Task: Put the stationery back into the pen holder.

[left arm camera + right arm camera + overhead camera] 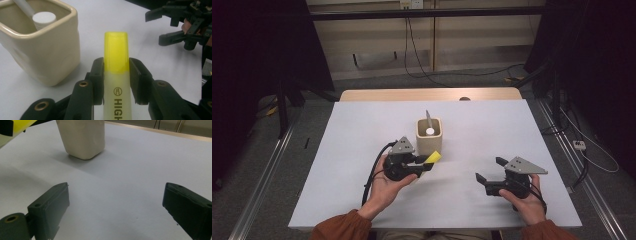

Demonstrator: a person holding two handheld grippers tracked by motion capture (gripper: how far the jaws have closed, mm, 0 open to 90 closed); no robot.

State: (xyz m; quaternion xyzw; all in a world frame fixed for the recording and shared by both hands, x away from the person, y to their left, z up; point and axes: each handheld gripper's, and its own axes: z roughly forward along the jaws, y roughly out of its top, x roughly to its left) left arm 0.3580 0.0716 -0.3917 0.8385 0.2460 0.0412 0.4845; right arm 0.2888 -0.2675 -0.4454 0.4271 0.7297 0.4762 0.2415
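A yellow highlighter (116, 75) with its cap pointing forward is clamped between the jaws of my left gripper (116, 68), just off the table. In the high view my left gripper (428, 162) sits right below a cream square cup (429, 135), with the highlighter's yellow cap (434, 157) near the cup's front right corner. The cup (41, 47) holds a white-capped pen (43, 18) and a grey one. My right gripper (488, 170) rests low at the right, jaws wide apart with bare table between them (115, 202).
The white table (362, 130) has a wooden strip along its far edge. Cables run over the floor behind it, and dark stands flank both sides. In the right gripper view the cup (81, 137) stands ahead to the left.
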